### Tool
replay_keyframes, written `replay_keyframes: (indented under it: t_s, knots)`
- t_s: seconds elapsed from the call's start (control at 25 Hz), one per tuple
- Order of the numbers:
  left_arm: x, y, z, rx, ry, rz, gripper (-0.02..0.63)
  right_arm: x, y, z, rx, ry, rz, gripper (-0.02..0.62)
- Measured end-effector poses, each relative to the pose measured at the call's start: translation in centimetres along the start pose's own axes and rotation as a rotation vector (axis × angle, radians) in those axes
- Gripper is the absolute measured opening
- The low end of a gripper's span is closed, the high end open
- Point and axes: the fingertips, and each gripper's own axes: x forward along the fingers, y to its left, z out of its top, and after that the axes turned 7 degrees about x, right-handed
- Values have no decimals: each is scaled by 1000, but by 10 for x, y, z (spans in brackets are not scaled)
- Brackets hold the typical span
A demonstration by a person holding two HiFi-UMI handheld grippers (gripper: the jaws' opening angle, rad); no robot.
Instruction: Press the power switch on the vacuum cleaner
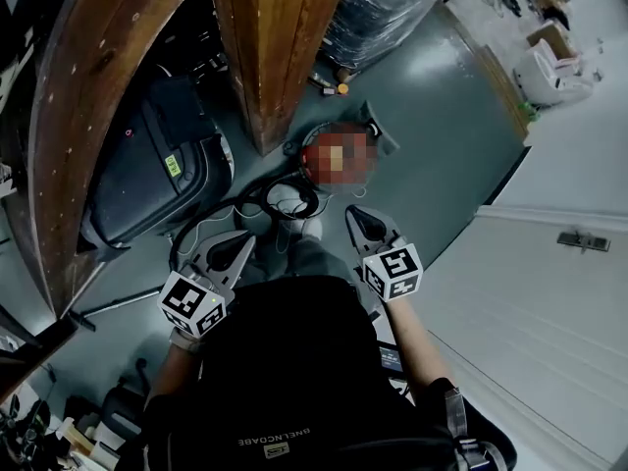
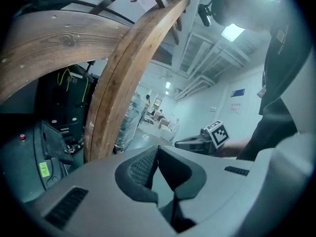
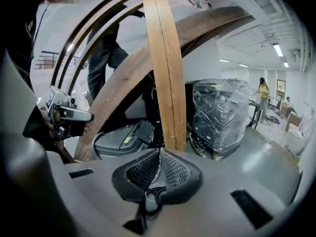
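Observation:
The vacuum cleaner (image 1: 162, 175) is a dark grey machine on the floor at the left, partly behind a curved wooden beam (image 1: 88, 116). It carries a yellow-green label (image 1: 173, 164). In the left gripper view the vacuum cleaner (image 2: 29, 162) shows a small red button (image 2: 22, 138). From the right gripper view the vacuum cleaner (image 3: 123, 137) lies behind the beams. My left gripper (image 1: 238, 248) is held at waist height, shut on nothing, well short of the machine. To its right, my right gripper (image 1: 358, 216) is also shut and empty.
A second wooden beam (image 1: 275, 47) rises just right of the vacuum. A black hose (image 1: 285, 199) coils on the grey floor ahead of my feet. A plastic-wrapped pallet (image 3: 219, 117) stands behind the beams. A white wall (image 1: 549, 292) runs along my right.

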Motion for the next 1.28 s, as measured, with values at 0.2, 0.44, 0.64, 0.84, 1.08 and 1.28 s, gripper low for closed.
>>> replay_keyframes:
  t_s: [0.2, 0.44, 0.64, 0.84, 1.08, 1.28]
  knots:
    - [16, 3, 0, -48, -9, 94, 15, 33, -32, -10, -58, 83, 46, 28]
    - [32, 0, -12, -104, -4, 205, 15, 77, -65, -45, -96, 196, 116, 28]
    - [37, 1, -23, -117, 4, 282, 14, 115, -92, -76, -134, 286, 146, 28]
    - [36, 3, -36, -165, 19, 360, 15, 152, -118, -106, -181, 376, 154, 28]
    - [38, 6, -62, -178, 71, 432, 14, 200, -144, -142, -235, 452, 167, 28]
    - [33, 8, -84, -227, 92, 486, 15, 238, -163, -180, -246, 511, 159, 28]
